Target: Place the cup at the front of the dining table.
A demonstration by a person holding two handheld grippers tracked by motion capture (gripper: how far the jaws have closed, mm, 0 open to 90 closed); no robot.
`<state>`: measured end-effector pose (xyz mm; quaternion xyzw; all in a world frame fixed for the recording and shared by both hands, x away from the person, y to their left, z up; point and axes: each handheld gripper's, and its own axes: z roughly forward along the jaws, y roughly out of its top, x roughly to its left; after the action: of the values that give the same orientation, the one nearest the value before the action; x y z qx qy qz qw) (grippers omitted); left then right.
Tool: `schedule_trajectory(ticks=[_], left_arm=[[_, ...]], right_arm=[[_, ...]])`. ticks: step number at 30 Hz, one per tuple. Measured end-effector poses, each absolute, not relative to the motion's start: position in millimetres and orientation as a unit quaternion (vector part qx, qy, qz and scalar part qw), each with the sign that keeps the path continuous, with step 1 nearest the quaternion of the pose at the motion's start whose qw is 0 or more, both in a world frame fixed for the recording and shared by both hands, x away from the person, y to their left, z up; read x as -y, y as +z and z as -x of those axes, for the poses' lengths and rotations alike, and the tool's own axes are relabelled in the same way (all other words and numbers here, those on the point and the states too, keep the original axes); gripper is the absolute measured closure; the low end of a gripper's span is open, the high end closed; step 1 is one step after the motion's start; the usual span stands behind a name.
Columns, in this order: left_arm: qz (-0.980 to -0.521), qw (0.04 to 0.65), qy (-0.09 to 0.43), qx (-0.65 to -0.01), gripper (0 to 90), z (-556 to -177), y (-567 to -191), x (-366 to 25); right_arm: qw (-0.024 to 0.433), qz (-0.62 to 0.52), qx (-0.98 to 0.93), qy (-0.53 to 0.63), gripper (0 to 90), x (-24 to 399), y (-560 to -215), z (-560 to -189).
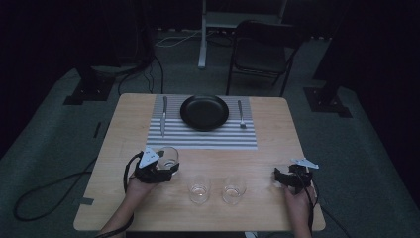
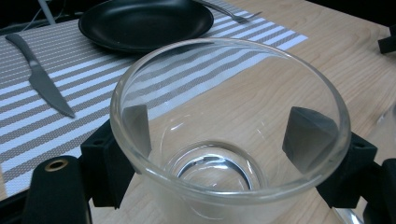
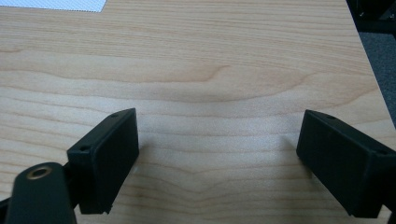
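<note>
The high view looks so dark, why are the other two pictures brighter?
In the high view the room is dim, with the floor almost black around the table. In the left gripper view the glass is close, bright and bends the stripes behind it. The right gripper view shows well-lit wood grain.

Cut off by the frame's bottom edge: base of the glass [image 2: 229, 140]. Seen only through its wall: jaw pads [image 2: 308, 135]. Too dim to make out: chair [image 1: 262, 47] details.
</note>
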<state>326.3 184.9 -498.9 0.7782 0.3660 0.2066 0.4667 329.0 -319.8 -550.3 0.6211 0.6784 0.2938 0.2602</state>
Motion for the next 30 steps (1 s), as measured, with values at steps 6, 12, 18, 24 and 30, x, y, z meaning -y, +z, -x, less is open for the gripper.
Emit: schedule_trajectory(ticks=[6,12,18,24,30], left_arm=[[-0.778,0.461,0.208,-0.373,20.5,-334.5,-503.2,-179.4],[-0.774,0.460,0.215,-0.379,20.4,-343.4,-502.5,-178.9],[-0.765,0.464,0.218,-0.391,20.4,-353.0,-500.9,-178.3],[-0.762,0.462,0.224,-0.395,20.4,-365.4,-497.1,-175.1],[-0.756,0.463,0.230,-0.401,20.4,-377.5,-492.9,-171.8]], right_arm=[[0.260,-0.621,-0.678,0.294,12.4,319.8,-550.3,-329.0],[0.260,-0.621,-0.678,0.294,12.4,319.8,-550.3,-329.0],[0.260,-0.621,-0.679,0.294,12.4,319.8,-550.3,-328.9],[0.260,-0.621,-0.678,0.294,12.4,319.8,-550.3,-329.0],[0.260,-0.621,-0.678,0.294,12.4,319.8,-550.3,-328.9]])
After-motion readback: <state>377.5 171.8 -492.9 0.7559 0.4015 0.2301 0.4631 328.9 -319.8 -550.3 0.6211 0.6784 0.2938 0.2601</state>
